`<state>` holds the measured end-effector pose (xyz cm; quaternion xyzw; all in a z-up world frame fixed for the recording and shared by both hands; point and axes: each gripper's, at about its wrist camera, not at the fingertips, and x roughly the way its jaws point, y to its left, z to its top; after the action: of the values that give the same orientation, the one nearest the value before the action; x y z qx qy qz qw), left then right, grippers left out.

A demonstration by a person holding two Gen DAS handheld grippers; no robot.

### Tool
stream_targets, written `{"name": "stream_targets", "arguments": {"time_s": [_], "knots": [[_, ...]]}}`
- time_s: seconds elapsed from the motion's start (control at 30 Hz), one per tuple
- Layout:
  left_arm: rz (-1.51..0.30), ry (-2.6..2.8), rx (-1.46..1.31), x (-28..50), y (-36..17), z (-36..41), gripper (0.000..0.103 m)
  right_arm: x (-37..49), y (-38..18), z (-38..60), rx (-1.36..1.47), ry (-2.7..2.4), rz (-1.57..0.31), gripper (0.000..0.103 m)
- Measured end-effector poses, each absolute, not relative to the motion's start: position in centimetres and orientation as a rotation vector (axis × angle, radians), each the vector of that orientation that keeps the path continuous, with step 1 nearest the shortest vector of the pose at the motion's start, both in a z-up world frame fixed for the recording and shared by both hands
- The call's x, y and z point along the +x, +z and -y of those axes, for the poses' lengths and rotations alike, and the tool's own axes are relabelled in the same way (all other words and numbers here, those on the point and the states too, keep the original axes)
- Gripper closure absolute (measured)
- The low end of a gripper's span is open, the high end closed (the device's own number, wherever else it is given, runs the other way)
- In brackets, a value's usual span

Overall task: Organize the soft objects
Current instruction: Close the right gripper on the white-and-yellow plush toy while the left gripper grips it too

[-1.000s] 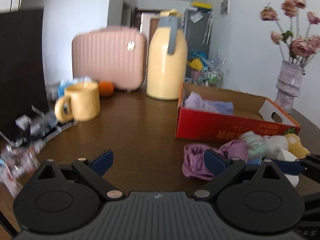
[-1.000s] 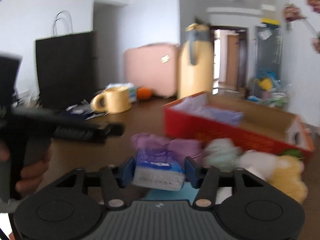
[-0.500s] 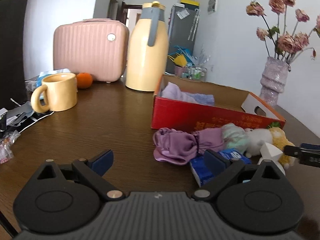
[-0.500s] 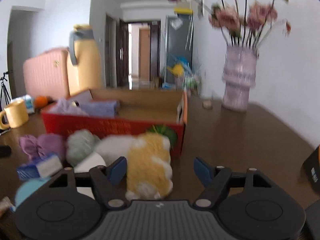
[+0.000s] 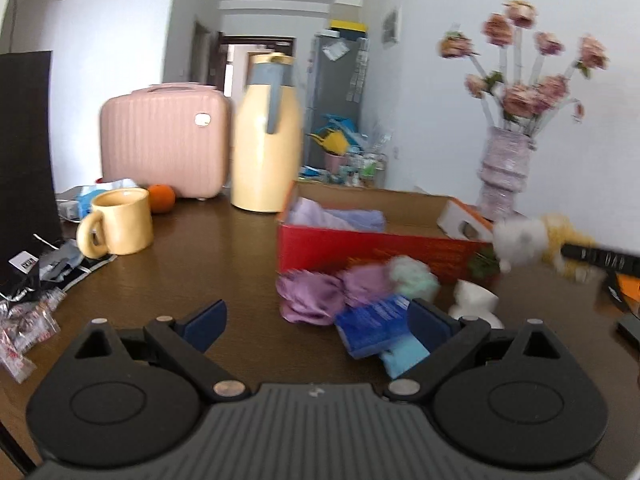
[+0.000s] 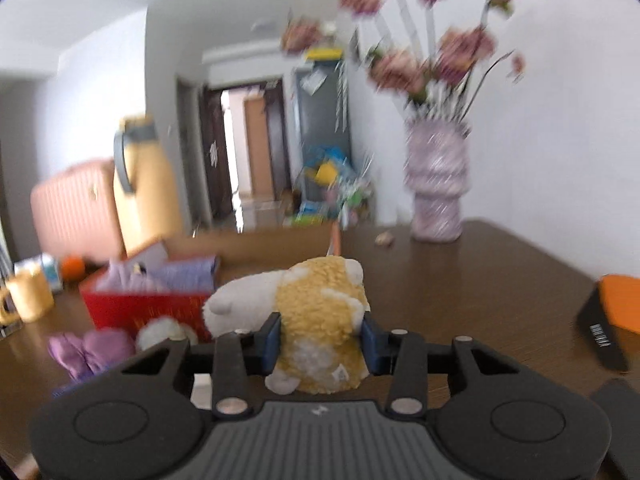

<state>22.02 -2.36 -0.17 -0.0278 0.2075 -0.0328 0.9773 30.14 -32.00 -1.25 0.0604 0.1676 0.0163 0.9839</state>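
My right gripper point(image 6: 320, 340) is shut on a yellow and white plush toy point(image 6: 316, 304) and holds it above the table by the red cardboard box point(image 6: 148, 308); the toy also shows in the left wrist view point(image 5: 536, 240). My left gripper point(image 5: 320, 320) is open and empty, low over the table. In front of it lie purple cloths point(image 5: 320, 292), a pale green soft ball point(image 5: 412, 276), a blue tissue pack point(image 5: 376, 324) and a white object point(image 5: 476, 300). The red box point(image 5: 380, 248) holds lilac cloth point(image 5: 332, 216).
A yellow mug point(image 5: 120, 224), an orange point(image 5: 162, 198), a pink case point(image 5: 164, 144) and a yellow jug point(image 5: 268, 136) stand at the back left. A vase of flowers point(image 5: 504, 172) stands behind the box. An orange and black box point(image 6: 616, 320) lies at the right.
My right gripper has closed on the plush toy and lifted it off the table. My left gripper has stayed open and drawn back slightly.
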Motion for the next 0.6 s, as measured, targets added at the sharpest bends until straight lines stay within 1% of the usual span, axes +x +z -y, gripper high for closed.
{"name": "stream_targets", "arguments": {"time_s": [0.07, 0.13, 0.27, 0.33, 0.37, 0.4, 0.43, 0.5, 0.6], "knots": [[-0.430, -0.114, -0.043, 20.5, -0.6, 3.4, 0.004, 26.8, -0.1, 32.2, 0.128, 0.044, -0.298, 0.063], [-0.456, -0.175, -0.053, 19.3, -1.3, 4.3, 0.004, 23.6, 0.0, 31.8, 0.145, 0.091, -0.305, 0.063], [-0.540, -0.285, -0.061, 17.7, -3.5, 5.9, 0.004, 18.0, -2.8, 28.8, 0.163, 0.262, -0.406, 0.063], [-0.596, -0.298, -0.094, 17.3, -4.3, 6.0, 0.009, 16.0, -4.5, 27.5, 0.153, 0.295, -0.440, 0.063], [-0.618, -0.305, -0.104, 17.3, -4.7, 6.0, 0.015, 15.3, -5.3, 27.0, 0.144, 0.295, -0.466, 0.063], [-0.640, -0.317, -0.109, 17.3, -5.0, 5.9, 0.020, 14.8, -5.9, 26.6, 0.139, 0.297, -0.491, 0.061], [-0.654, -0.317, -0.116, 17.3, -5.3, 5.8, 0.022, 14.1, -6.4, 26.6, 0.141, 0.287, -0.501, 0.059], [-0.669, -0.334, -0.155, 17.2, -5.5, 5.4, 0.024, 13.0, -6.7, 27.0, 0.144, 0.296, -0.488, 0.056], [-0.659, -0.379, -0.222, 17.4, -5.1, 4.8, 0.024, 12.0, -6.2, 27.7, 0.177, 0.319, -0.476, 0.056]]}}
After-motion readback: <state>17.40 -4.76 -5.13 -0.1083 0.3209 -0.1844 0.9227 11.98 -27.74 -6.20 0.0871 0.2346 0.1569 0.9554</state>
